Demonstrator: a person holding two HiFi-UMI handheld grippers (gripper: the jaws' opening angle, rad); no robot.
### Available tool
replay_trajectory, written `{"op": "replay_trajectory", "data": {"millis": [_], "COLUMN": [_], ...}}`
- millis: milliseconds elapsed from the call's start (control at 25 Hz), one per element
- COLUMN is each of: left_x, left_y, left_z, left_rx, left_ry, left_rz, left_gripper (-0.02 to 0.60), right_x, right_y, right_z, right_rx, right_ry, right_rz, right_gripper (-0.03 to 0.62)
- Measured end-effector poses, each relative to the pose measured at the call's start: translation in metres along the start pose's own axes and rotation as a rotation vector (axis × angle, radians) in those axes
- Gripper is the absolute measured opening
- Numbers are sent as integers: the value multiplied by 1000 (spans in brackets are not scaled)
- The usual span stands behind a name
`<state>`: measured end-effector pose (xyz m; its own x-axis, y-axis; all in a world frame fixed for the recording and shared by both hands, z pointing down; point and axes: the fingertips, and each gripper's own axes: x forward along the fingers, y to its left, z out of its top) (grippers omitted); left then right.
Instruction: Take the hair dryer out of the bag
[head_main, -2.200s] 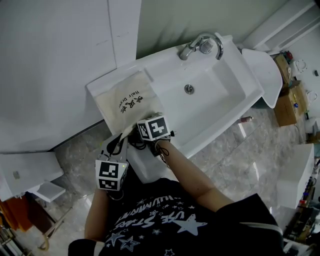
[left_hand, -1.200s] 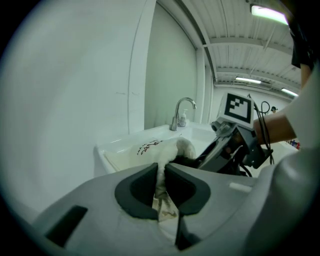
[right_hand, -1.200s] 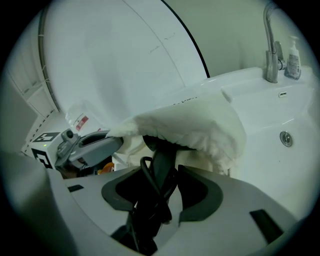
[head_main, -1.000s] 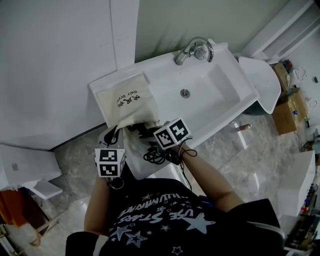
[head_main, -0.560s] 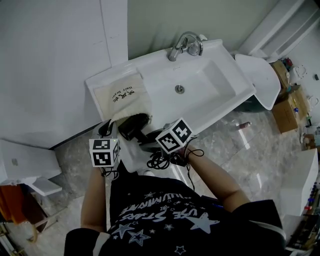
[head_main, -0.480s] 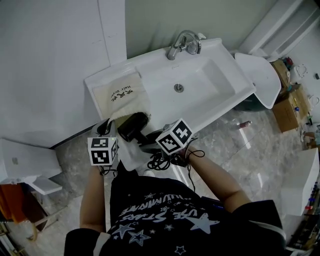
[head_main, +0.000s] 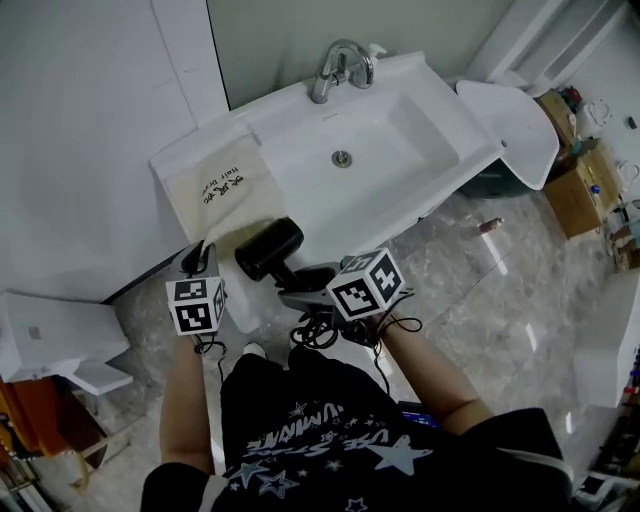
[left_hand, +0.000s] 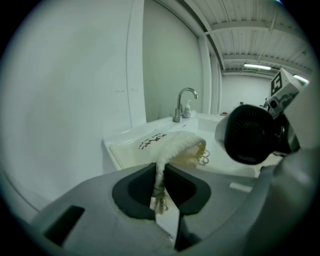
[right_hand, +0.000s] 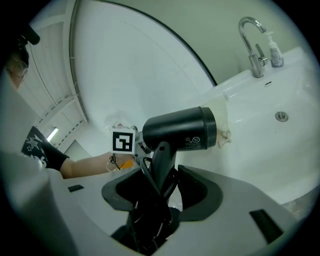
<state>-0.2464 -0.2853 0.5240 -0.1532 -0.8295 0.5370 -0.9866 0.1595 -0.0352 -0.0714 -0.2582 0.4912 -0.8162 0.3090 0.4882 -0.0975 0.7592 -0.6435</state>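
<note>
The hair dryer (right_hand: 180, 131) is clamped by its handle in the right gripper (right_hand: 162, 190). It is held at the near left of the sink (head_main: 270, 130), with its barrel just outside the mouth of the bag (head_main: 215, 190). The bag's edge is pinched by the closed left gripper (left_hand: 160, 187). The coiled cord (right_hand: 150, 222) could be caught on the cloth or the sink edge, and the dryer twisted loose and dropped.
</note>
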Motion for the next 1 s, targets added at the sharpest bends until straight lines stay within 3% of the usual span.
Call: {"op": "replay_trajectory", "data": {"millis": [120,200,400,680,880,1000], "left_x": [-2,-6,-44,-101,-174,-195], "left_y": [-6,-10,-17,-20,-25,-29], "left_z": [-4,-8,-23,-26,-44,-47], "left_rx": [22,36,48,35,20,14], "left_ry": [-1,-2,-30,-104,-173,-184], "left_rz": [-20,-42,-87,-134,-164,-195], "left_gripper": [71,167,262,270,263,191], "right_x": [-7,-10,-14,-20,-19,-21], "right_y": [0,2,27,48,98,109], "right_z": [10,16,19,20,-16,-24], "right_rx": [23,36,80,102,85,99], "right_ry": [-92,-160,-304,-409,-485,-500], "right_rz": [-19,-41,-99,-188,-222,-246], "right_gripper": [209,209,209,209,209,209]}}
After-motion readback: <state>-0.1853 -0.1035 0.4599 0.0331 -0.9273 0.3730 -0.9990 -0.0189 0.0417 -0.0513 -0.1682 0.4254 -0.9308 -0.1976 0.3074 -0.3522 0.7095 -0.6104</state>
